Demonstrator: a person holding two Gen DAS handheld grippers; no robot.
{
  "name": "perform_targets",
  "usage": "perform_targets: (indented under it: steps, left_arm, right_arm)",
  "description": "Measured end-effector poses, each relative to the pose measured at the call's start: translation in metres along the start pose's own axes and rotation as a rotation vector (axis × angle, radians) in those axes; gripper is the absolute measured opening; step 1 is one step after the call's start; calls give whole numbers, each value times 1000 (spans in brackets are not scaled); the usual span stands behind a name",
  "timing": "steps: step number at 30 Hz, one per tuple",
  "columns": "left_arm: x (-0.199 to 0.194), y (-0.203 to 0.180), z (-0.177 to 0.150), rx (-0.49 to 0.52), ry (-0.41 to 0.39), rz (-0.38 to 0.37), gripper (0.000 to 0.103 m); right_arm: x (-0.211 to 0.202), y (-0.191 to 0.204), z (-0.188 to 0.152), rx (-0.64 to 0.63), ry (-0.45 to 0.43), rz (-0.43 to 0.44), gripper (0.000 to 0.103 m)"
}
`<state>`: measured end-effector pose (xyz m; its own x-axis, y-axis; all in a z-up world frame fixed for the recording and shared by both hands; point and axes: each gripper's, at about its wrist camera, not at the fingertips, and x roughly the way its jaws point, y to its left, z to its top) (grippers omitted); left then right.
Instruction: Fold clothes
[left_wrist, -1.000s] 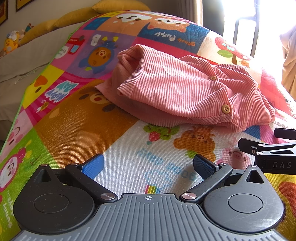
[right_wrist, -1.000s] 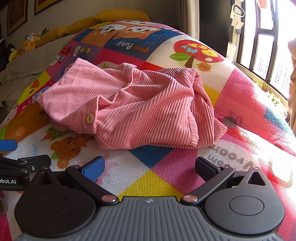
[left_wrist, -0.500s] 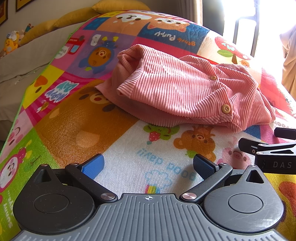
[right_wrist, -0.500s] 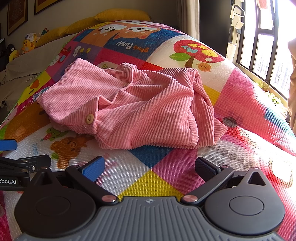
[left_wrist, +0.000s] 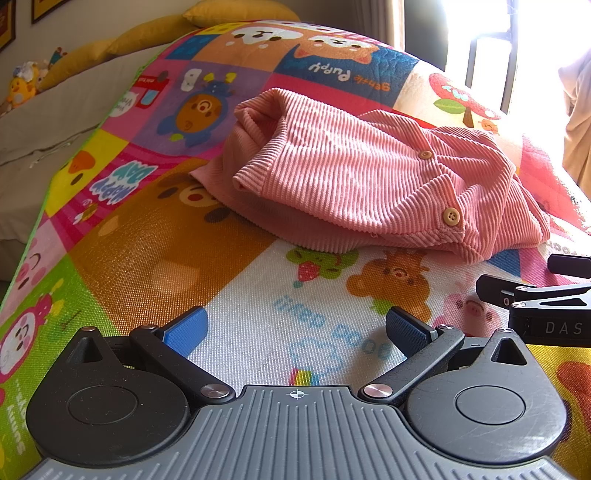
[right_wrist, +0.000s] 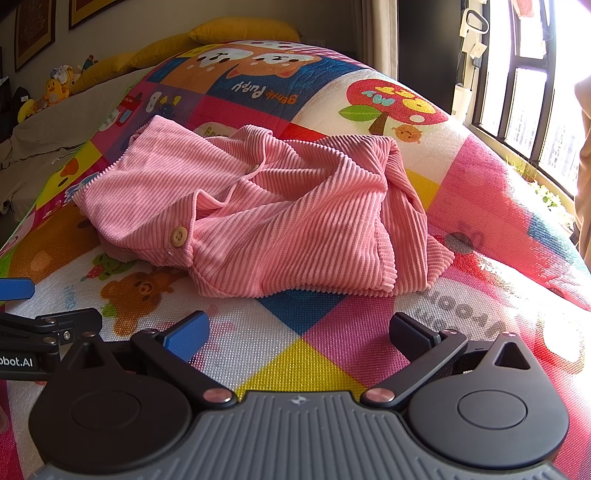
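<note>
Pink ribbed garment (left_wrist: 369, 181) with pale round buttons (left_wrist: 451, 216), lay crumpled and half-doubled on a patchwork cartoon play mat (left_wrist: 155, 236) spread over the bed. Sleeves and collar lost in folds, exact garment type hard to tell. Left gripper (left_wrist: 295, 328) near its front edge, jaws wide apart, holding nothing; right gripper (right_wrist: 299, 330) likewise spread and empty, just beside it. Yellow pillows (right_wrist: 243, 29) at the mat's far end, plush toys (right_wrist: 55, 88) off left, bright barred window (right_wrist: 524, 81) right.
</note>
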<state>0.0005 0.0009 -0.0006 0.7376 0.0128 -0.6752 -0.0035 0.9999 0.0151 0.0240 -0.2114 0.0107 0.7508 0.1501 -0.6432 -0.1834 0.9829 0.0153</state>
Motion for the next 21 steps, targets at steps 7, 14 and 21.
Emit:
perform_targets:
  steps: [7, 14, 21]
  left_arm:
    - [0, 0, 0, 0, 0, 0, 103]
    - [0, 0, 0, -2, 0, 2, 103]
    - [0, -2, 0, -7, -2, 15, 103]
  right_arm:
    - [-1, 1, 0, -2, 0, -2, 103]
    - [0, -1, 1, 5, 2, -1, 103]
    - [1, -1, 5, -15, 20, 7, 103]
